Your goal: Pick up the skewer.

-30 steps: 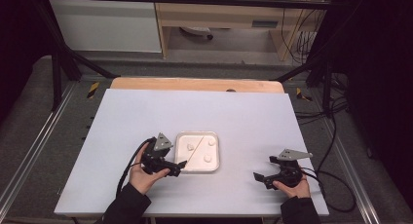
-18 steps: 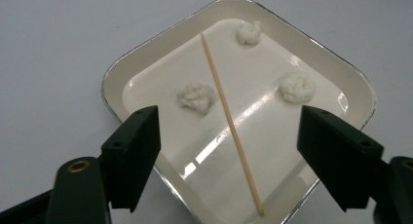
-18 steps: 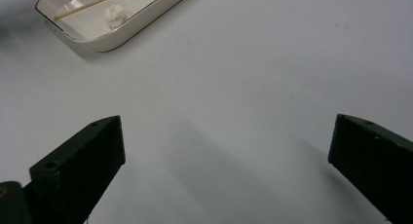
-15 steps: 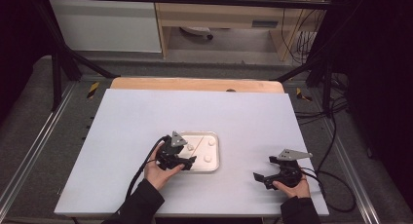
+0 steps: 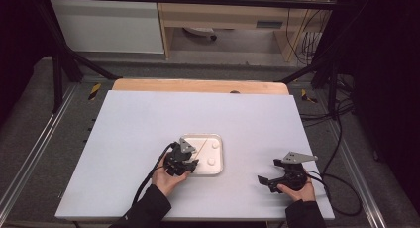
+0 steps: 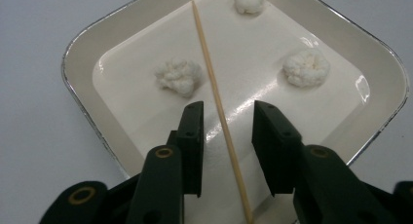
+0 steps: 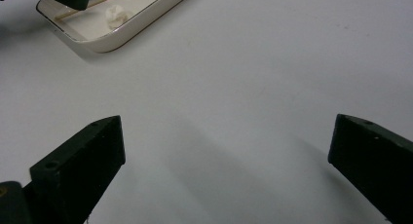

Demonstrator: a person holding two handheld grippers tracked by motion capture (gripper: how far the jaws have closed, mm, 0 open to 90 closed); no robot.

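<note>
I am seeing the left tool point(image 6: 225, 121) hovering low in the centre of its own view, its jaws having just been narrowing, the skewer point(image 6: 219, 104) lying between them with gaps either side, not yet pinched. The skewer is resting diagonally in the white tray point(image 6: 85, 53) among three white lumps point(image 6: 179, 76). At lower right of the high view, the right tool point(image 5: 270, 181) is sitting on the surface point(image 5: 138, 119), jaws spread wide around nothing.
</note>
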